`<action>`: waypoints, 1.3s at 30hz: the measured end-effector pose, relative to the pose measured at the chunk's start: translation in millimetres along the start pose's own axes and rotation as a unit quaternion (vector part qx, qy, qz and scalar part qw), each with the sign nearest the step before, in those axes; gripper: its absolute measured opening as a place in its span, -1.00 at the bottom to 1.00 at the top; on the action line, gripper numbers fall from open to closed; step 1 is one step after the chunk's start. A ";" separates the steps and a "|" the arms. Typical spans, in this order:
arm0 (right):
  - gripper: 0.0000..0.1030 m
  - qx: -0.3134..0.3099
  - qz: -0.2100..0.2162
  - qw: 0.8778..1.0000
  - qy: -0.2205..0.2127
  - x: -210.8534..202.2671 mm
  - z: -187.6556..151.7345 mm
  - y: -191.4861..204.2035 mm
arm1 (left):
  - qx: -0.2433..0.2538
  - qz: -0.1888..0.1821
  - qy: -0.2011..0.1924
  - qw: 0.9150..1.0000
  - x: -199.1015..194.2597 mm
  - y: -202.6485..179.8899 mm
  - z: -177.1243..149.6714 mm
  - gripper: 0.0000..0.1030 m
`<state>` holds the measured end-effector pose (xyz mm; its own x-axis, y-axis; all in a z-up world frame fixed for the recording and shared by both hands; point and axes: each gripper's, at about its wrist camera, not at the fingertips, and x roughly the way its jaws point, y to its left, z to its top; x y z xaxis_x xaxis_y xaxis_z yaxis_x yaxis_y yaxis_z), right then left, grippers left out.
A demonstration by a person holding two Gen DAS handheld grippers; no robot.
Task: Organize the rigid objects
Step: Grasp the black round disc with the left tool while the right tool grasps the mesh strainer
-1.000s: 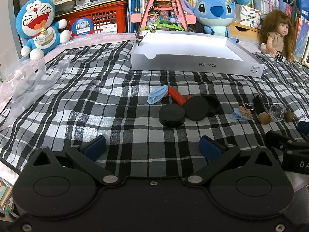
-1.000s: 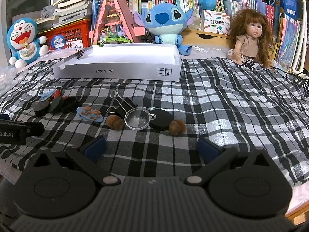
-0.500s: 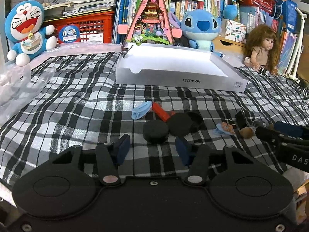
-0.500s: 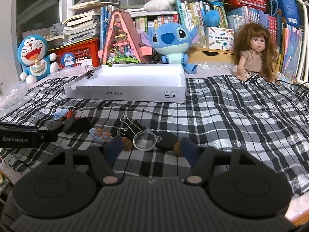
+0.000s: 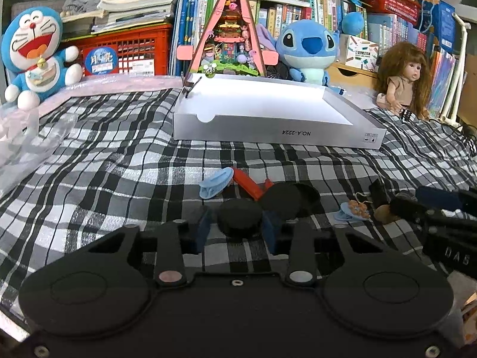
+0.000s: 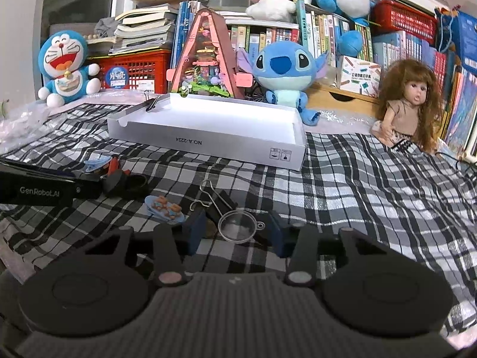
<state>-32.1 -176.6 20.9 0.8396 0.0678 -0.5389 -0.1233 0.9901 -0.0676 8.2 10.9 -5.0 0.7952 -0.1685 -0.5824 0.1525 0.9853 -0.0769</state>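
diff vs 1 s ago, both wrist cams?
Left tongs have just been closing from wide open; their pads now flank the nearest black puck, apparently gripping it. Right tongs have also just been closing, around the small clear strainer, without clear pad contact yet. Both views tipped up a little. White box, blue clip and checked cloth stayed put.

Black-and-white checked cloth covers the work surface. Behind it, a bookshelf packed with upright books. Red crate at left under stacked books. Plush toys and a doll line the back edge. Even indoor light.
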 end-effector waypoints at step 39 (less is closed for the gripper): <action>-0.17 0.023 0.006 0.999 0.024 2.9 -1.7 -5.6 | -0.001 -0.013 -0.017 1.000 -17.6 -2.6 4.7 -0.42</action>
<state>-29.8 -182.2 18.3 0.8116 0.0743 -0.5795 -0.1075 0.9939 -0.0231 -3.4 11.2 9.2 0.8109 -0.1943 -0.5520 0.1712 0.9808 -0.0937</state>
